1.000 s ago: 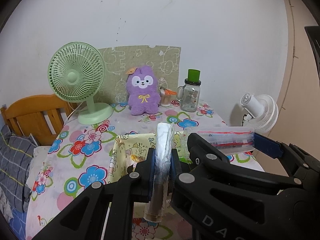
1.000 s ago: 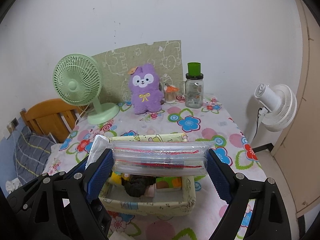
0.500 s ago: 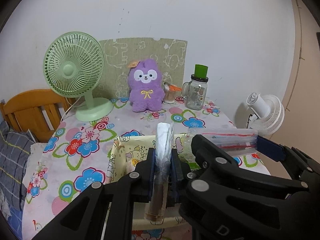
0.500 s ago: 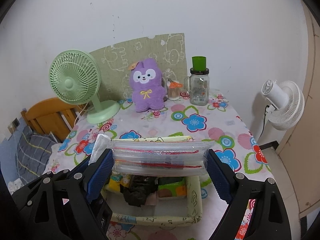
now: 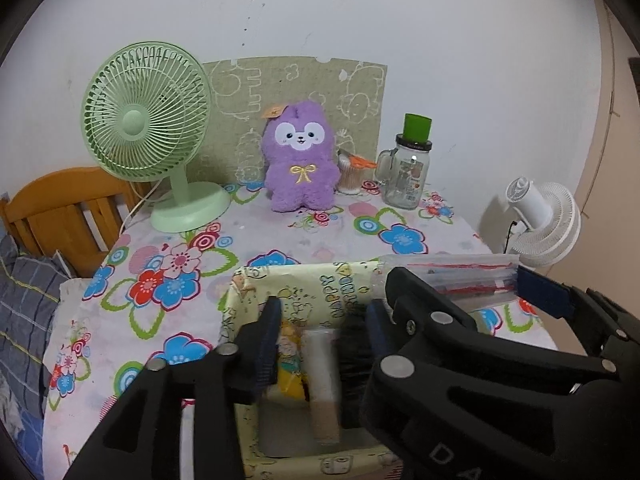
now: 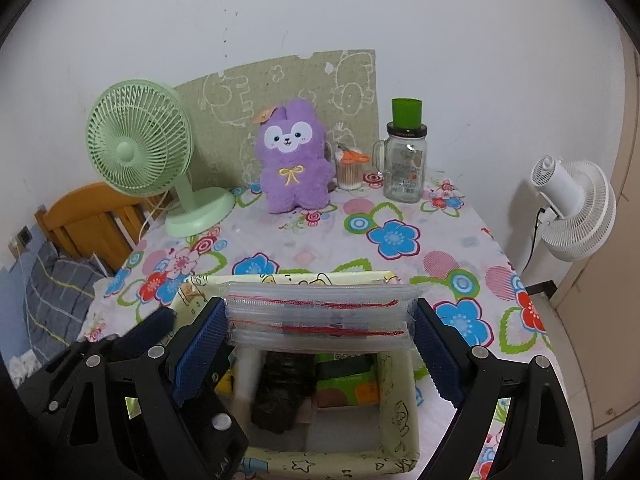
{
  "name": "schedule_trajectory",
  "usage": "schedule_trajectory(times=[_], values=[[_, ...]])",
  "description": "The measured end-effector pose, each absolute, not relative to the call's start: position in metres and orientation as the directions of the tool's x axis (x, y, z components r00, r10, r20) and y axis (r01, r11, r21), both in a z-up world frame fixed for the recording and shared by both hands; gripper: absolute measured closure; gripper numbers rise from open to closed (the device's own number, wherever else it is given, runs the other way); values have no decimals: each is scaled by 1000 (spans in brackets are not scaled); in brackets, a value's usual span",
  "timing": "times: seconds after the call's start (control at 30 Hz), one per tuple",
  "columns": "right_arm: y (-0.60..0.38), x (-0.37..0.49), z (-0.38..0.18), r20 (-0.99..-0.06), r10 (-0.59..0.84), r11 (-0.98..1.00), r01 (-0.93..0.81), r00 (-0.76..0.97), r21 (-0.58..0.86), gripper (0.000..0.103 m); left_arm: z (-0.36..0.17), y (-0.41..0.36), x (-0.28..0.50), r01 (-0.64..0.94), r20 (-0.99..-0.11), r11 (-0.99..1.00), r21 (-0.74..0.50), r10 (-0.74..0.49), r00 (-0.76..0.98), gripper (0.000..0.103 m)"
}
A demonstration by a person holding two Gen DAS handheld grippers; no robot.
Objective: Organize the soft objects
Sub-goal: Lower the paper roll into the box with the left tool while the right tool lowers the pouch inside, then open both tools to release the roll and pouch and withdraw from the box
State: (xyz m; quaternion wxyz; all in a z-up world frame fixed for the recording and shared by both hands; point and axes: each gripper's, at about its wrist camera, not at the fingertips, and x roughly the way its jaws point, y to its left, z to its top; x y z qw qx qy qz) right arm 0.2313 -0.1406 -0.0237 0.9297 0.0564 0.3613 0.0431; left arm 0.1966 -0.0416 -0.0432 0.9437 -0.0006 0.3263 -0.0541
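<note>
A pale yellow fabric box [image 5: 304, 276] with cartoon print stands on the near part of the floral table, and dark and green packets lie inside it [image 6: 304, 278]. My left gripper [image 5: 324, 324] hovers over the box with its jaws opening. A blurred white and tan roll [image 5: 322, 380] sits between and below the pads, free of them, inside the box [image 6: 246, 376]. My right gripper [image 6: 320, 320] is shut on a stack of clear zip bags [image 6: 320, 314] with red seals, held flat above the box's far rim. A purple plush toy [image 6: 294, 160] sits at the back.
At the back of the table stand a green desk fan [image 5: 146, 120], a glass jar with a green lid [image 5: 408, 176] and a small cup with orange scissors [image 5: 352, 176]. A white fan [image 6: 576, 208] stands off the right edge. A wooden bed frame [image 5: 60, 208] lies left.
The left jaws have parted and the roll has dropped from between the pads into the box. Both grippers have moved forward and lower over the box. The right gripper still holds the bags.
</note>
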Motion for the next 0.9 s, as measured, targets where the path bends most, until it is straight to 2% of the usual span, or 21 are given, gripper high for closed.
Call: schedule_trajectory(times=[0.03, 0.2, 0.5, 0.73, 0.9], values=[[-140, 232, -24, -669, 122, 990, -40, 733, 136, 11, -45, -40, 197, 94, -619, 995, -25, -89, 781, 44], [-135, 237, -31, -682, 134, 989, -49, 719, 143, 11, -49, -29, 198, 82, -640, 996, -30, -82, 764, 34], [-124, 238, -40, -693, 145, 989, -76, 706, 130, 10, -57, -24, 196, 55, -656, 998, -3, -44, 753, 32], [-120, 238, -44, -701, 149, 988, -85, 697, 126, 5, -61, -20, 190, 67, -663, 998, 9, -44, 747, 19], [-116, 235, -48, -714, 162, 987, -102, 681, 126, 4, -62, -19, 187, 67, -665, 998, -6, -54, 745, 18]])
